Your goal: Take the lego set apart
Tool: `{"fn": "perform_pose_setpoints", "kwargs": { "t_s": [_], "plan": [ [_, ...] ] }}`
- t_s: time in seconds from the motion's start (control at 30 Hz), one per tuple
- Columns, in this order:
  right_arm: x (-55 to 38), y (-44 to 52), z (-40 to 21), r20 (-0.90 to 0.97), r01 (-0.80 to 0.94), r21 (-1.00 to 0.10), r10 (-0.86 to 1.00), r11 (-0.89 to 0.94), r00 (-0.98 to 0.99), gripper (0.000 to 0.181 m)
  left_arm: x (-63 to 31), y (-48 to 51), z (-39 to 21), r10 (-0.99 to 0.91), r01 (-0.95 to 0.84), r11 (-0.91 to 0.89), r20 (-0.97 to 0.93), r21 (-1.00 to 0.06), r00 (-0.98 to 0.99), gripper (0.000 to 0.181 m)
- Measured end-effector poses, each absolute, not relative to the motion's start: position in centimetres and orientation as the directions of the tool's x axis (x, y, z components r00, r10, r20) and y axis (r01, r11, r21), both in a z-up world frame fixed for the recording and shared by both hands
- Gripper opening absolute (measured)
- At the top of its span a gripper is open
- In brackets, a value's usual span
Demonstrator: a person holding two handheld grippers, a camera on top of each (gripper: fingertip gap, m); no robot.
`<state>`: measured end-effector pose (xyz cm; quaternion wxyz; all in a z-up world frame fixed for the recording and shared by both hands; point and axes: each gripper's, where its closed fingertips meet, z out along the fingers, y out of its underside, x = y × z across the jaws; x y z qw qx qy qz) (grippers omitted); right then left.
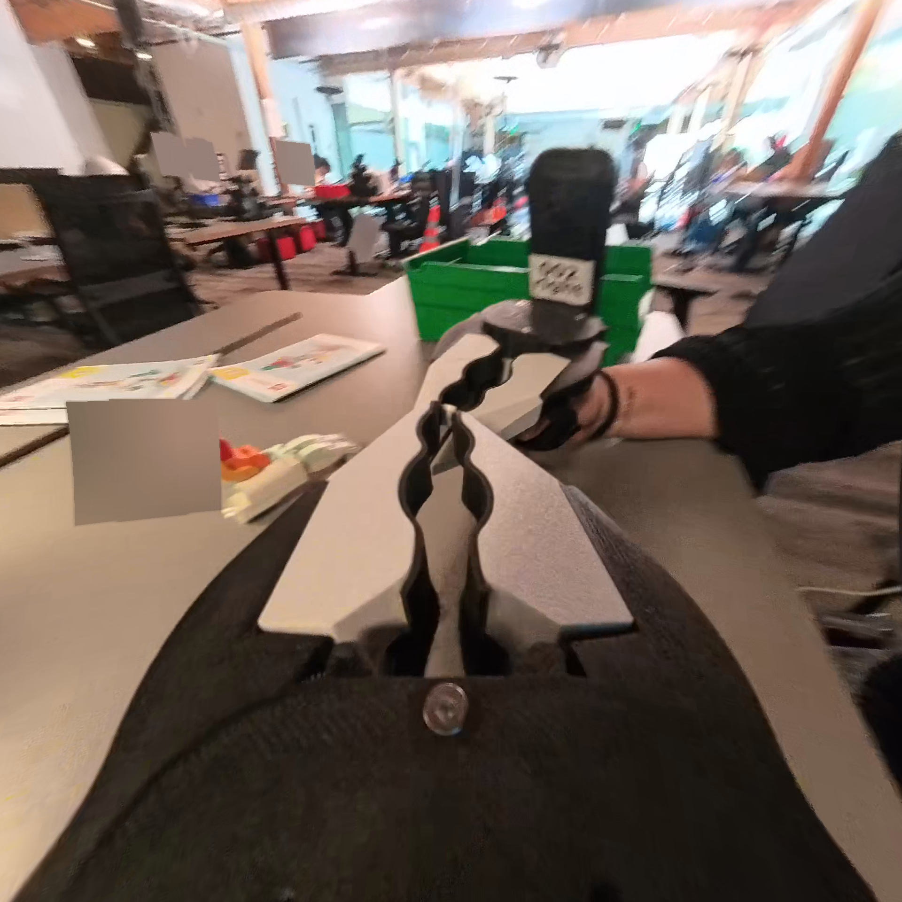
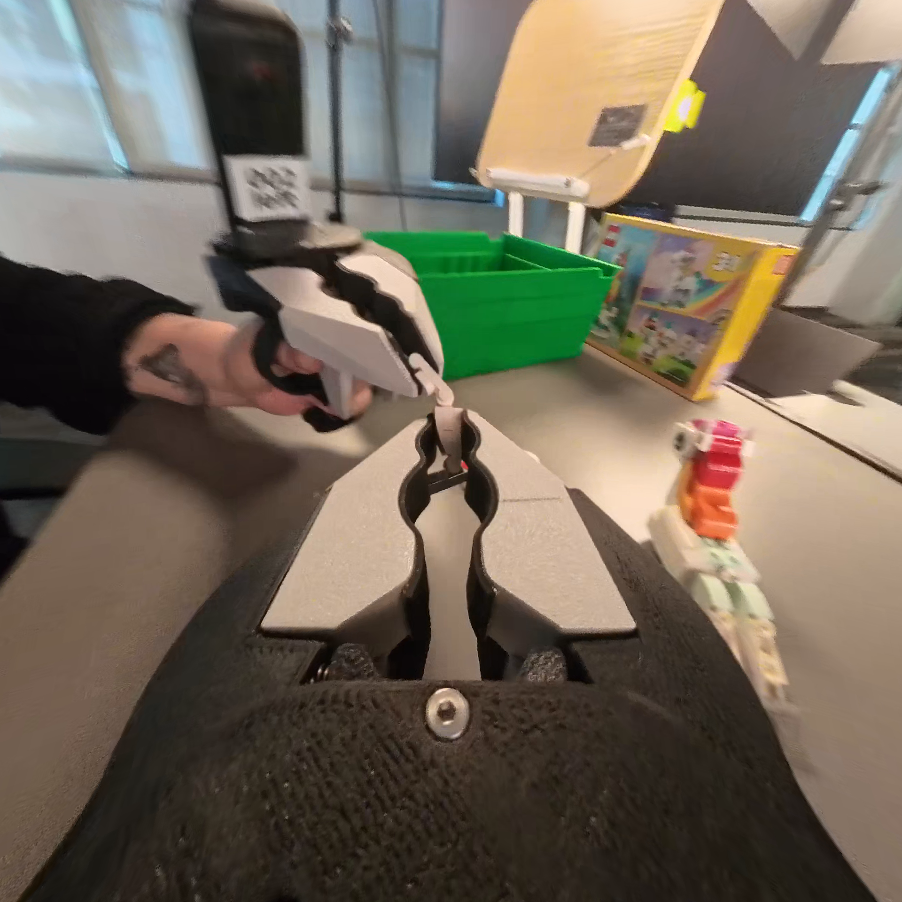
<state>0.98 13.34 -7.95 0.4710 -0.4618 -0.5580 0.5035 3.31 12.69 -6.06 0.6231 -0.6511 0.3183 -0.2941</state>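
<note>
A small pale grey lego piece (image 2: 448, 432) is pinched between the tips of my right gripper (image 2: 449, 420), which is shut on it. A black bit (image 2: 446, 481) hangs under it between the fingers. My left gripper (image 2: 425, 385) comes in from the left and is shut on the white far end (image 2: 429, 376) of the same small assembly. In the left wrist view my left gripper (image 1: 443, 415) meets the right gripper (image 1: 453, 398) tip to tip, above the table; the piece hardly shows there. The rest of the lego model (image 2: 710, 517), pink, red, orange, mint and white, lies on the table to the right.
A green bin (image 2: 507, 302) stands behind the grippers, with a yellow lego box (image 2: 683, 302) to its right. Instruction booklets (image 1: 293, 366) lie on the grey table (image 1: 122, 610). The model (image 1: 273, 463) is left of the left gripper, partly behind a blurred patch. My left and right fingertips are right by each other.
</note>
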Motion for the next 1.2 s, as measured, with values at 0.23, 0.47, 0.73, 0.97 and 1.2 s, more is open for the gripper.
{"fn": "perform_pose_setpoints", "kwargs": {
  "t_s": [0.23,0.47,0.73,0.97,1.2],
  "plan": [
    [0.8,15.0,-11.1,0.526,0.287,-0.812,0.851,0.508,-0.017,0.007,2.6,13.3,-9.4,-0.739,-0.291,-0.027,-0.177,-0.956,0.650,0.006],
    [0.6,16.1,-12.7,0.807,0.483,-0.507,0.590,0.714,-0.024,0.008,1.5,15.2,-13.7,-0.551,-0.701,-0.046,-0.567,-0.712,0.612,0.010],
    [0.8,16.8,-13.4,0.905,0.565,-0.309,0.419,0.765,-0.074,0.008,1.0,15.5,-13.7,-0.480,-0.784,-0.027,-0.680,-0.621,0.555,0.014],
    [0.7,16.7,-13.0,0.975,0.583,-0.083,0.188,0.808,-0.121,0.008,0.9,15.5,-14.2,-0.487,-0.789,-0.062,-0.671,-0.611,0.559,0.006],
    [1.0,16.3,-9.5,0.999,0.524,-0.042,0.037,0.851,0.021,0.008,1.9,15.0,-11.2,-0.590,-0.437,-0.119,-0.291,-0.892,0.753,0.007]
  ]
}}
